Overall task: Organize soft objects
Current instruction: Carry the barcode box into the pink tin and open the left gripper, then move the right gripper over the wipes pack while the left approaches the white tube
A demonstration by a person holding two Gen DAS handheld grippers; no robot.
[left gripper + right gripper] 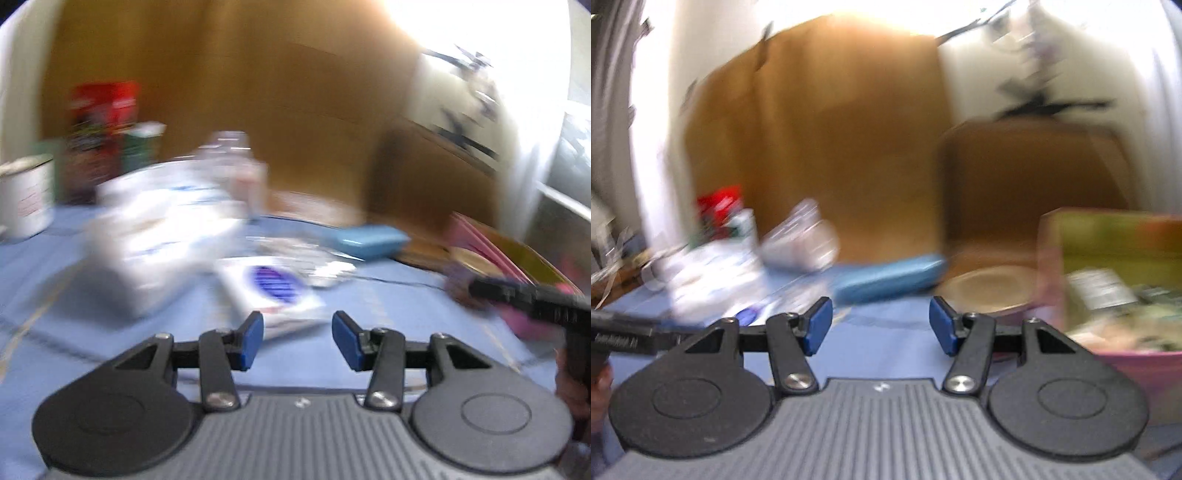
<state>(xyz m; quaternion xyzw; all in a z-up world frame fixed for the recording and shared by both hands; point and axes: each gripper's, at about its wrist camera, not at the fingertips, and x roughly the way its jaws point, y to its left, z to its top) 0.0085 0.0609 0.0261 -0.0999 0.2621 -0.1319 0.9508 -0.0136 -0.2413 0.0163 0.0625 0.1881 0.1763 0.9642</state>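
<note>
Both views are blurring as the left gripper (297, 339) and right gripper (881, 325), fingers apart and empty, are hovering over the blue desk (44, 266); a soft white packet (273, 291) is lying mid-desk just ahead of the left gripper, best approached slowly and squarely.

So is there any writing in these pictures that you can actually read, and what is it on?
None reads; both views are motion-blurred.
White packet: blue oval mark, letters blurred.
White cup: reddish print, unreadable.
Red box: print smeared.
Label in the pink box: lines too blurred.
Black handle: small white lettering, too blurred.
Each tool carries a tiny white mark, left and right, not legible.
</note>
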